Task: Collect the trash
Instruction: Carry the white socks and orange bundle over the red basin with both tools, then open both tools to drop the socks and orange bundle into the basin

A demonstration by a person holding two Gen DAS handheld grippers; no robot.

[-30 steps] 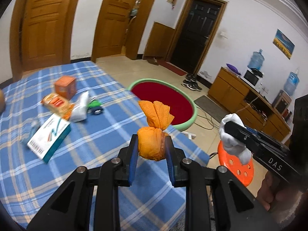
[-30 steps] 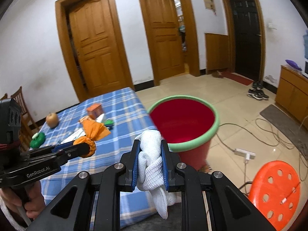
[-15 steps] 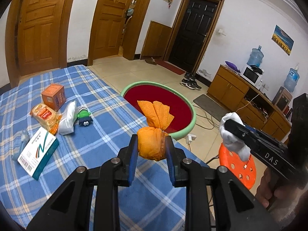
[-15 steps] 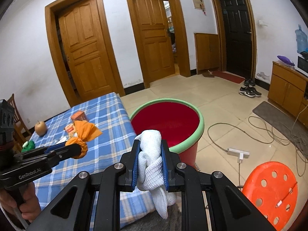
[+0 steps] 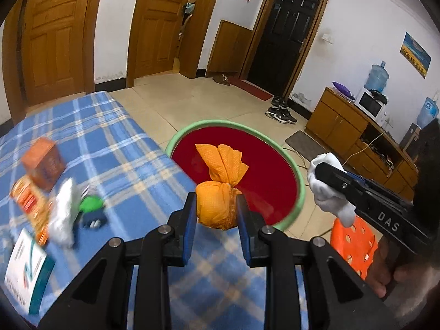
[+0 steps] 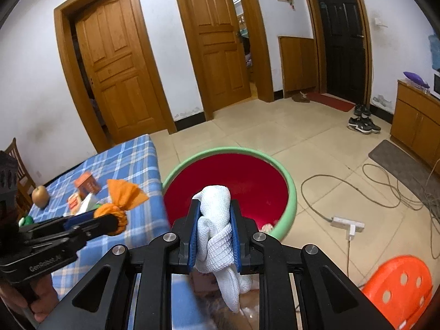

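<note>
- Left gripper (image 5: 217, 209): jaws narrow, clamped on knotted orange cloth bundle (image 5: 220, 189). Bundle's loose tails stand up toward 12 o'clock, in front of the bucket mouth in the left wrist view.
- Right gripper (image 6: 213, 233): jaws narrow, clamped on knotted white cloth (image 6: 217, 228). One tail hangs down below the pads toward 6 o'clock.
- Cross-check: in the left wrist view the right gripper and white cloth sit at 3 o'clock; in the right wrist view the left gripper and orange bundle sit at 9 o'clock. The two grippers are side by side, not touching.
- Both loads are held in the air, near the table edge, on the near side of the bucket.
- Table (image 5: 115, 143) with blue plaid cover at 9 to 10 o'clock in the left wrist view. On it, clustered together: white-and-teal box (image 5: 26, 269), white wrapper (image 5: 63, 214), orange snack packet (image 5: 30, 203), orange carton (image 5: 44, 162), small green item (image 5: 92, 203). This side of the frame is motion-blurred; details unreadable.
- Brownish round fruit (image 6: 40, 196) farther along the table, seen in the right wrist view only.
- Red bucket with green rim (image 6: 291, 192) just past the table edge, at 12 o'clock ahead of both grippers, mouth open upward.
- Orange perforated stool (image 6: 398, 288) on the floor at 4 o'clock, right wrist view.
- White power strip (image 6: 348, 224) and cable on tiles beyond the bucket, 3 o'clock.
- Far: pair of shoes (image 6: 363, 125) near the dark door.
</note>
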